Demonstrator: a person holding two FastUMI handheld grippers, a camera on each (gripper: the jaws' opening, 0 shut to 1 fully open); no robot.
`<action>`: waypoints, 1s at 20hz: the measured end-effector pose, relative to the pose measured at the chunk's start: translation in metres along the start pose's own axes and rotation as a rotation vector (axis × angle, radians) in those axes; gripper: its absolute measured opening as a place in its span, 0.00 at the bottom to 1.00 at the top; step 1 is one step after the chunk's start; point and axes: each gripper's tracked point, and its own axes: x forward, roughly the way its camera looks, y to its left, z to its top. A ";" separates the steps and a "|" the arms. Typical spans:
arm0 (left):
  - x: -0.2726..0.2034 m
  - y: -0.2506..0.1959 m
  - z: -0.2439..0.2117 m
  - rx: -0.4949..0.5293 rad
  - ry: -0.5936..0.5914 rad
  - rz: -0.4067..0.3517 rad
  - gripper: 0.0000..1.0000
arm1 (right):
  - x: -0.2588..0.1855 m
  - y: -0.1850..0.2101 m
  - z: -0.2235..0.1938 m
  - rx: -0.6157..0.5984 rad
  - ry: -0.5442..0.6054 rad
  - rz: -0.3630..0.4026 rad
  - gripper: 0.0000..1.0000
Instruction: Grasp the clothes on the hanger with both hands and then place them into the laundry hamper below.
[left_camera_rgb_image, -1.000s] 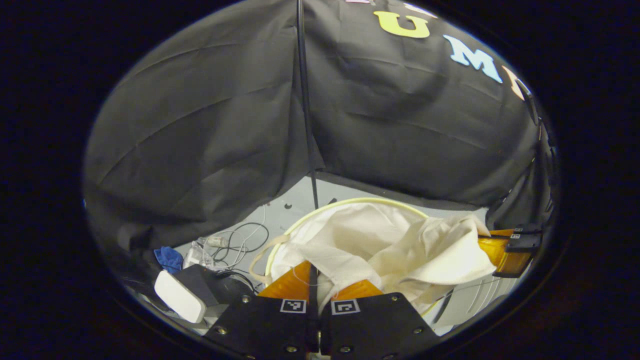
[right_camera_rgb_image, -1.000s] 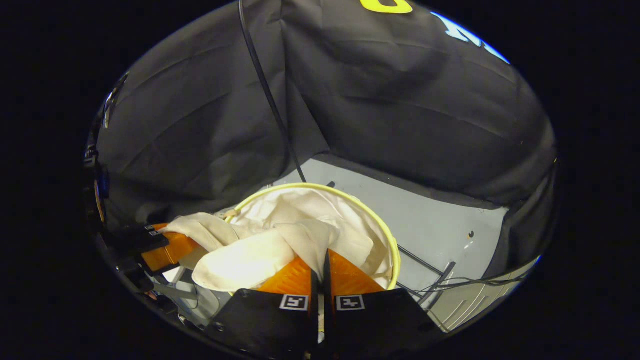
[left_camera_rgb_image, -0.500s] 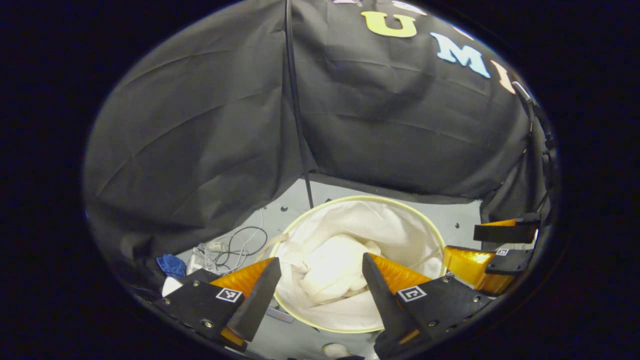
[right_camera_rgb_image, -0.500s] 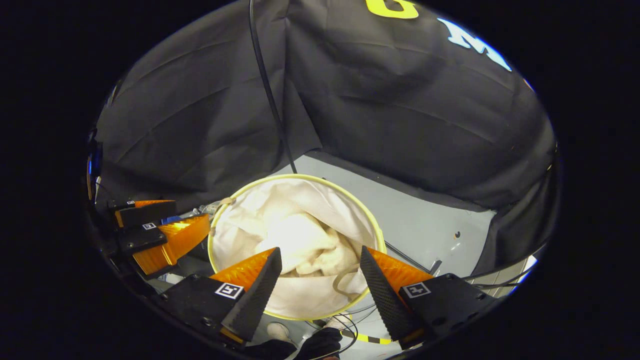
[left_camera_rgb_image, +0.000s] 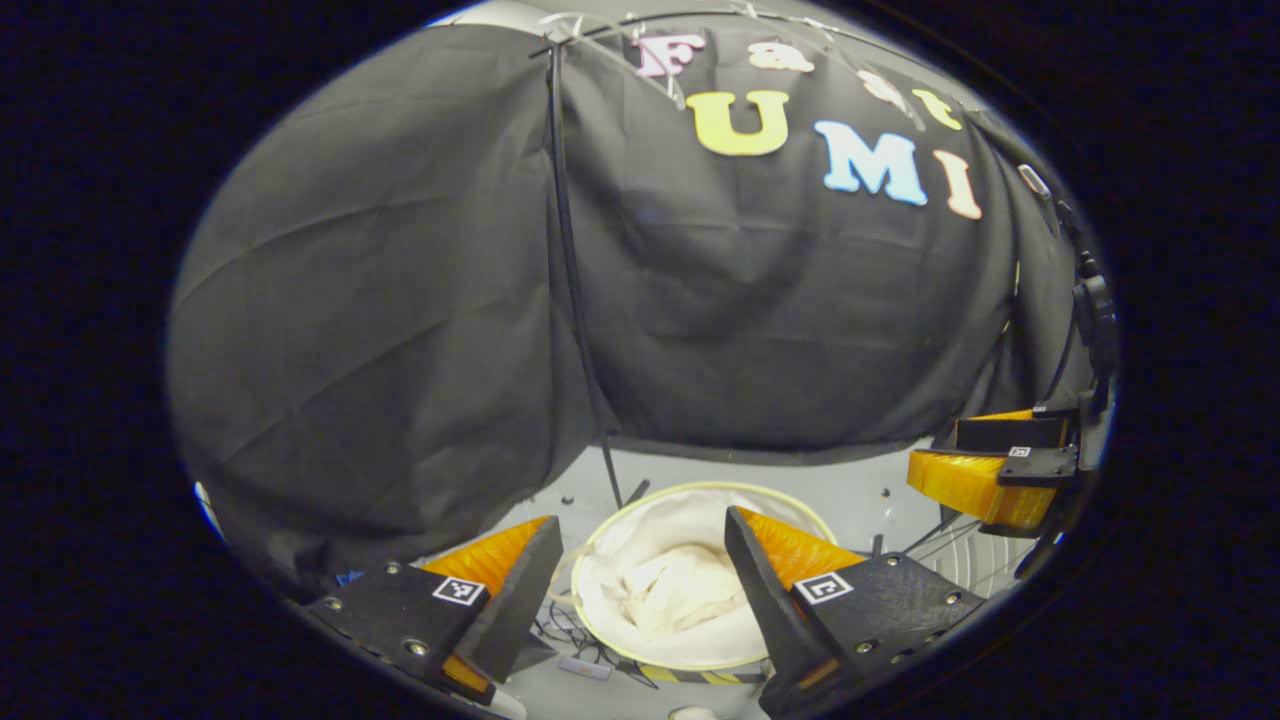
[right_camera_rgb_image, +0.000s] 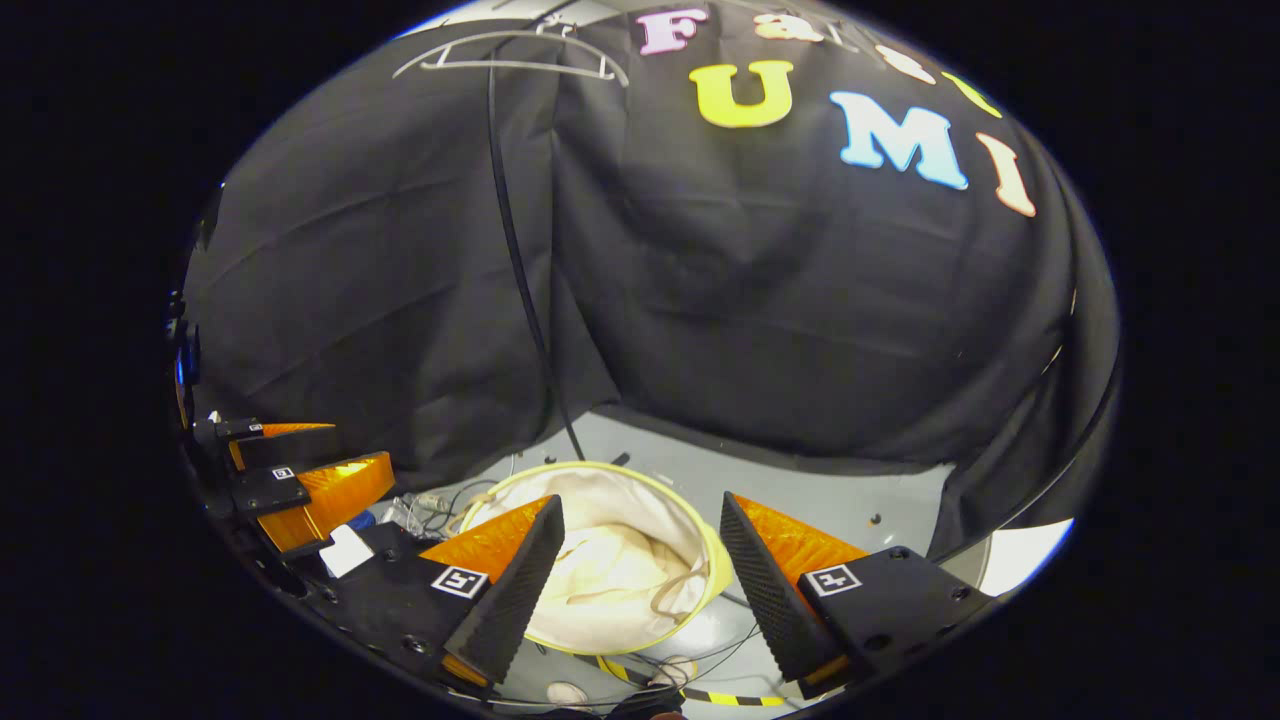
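No readable text anywhere

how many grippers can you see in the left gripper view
2. The left gripper stands open at the bottom, above the hamper holding the clothes. The right gripper sits at the right edge.

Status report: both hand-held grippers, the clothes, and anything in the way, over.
Left hand-held gripper open, holding nothing. Right hand-held gripper open, holding nothing. Clothes bunched inside the laundry hamper. Nothing blocking.
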 end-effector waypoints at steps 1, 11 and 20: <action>-0.015 -0.001 0.020 0.002 -0.046 -0.010 0.96 | -0.026 -0.006 0.017 -0.002 -0.035 -0.010 0.99; -0.152 -0.003 0.204 0.017 -0.364 -0.096 0.96 | -0.194 -0.040 0.143 0.067 -0.367 -0.126 0.95; -0.230 0.017 0.261 0.054 -0.525 -0.086 0.95 | -0.305 -0.090 0.188 0.023 -0.633 -0.344 0.94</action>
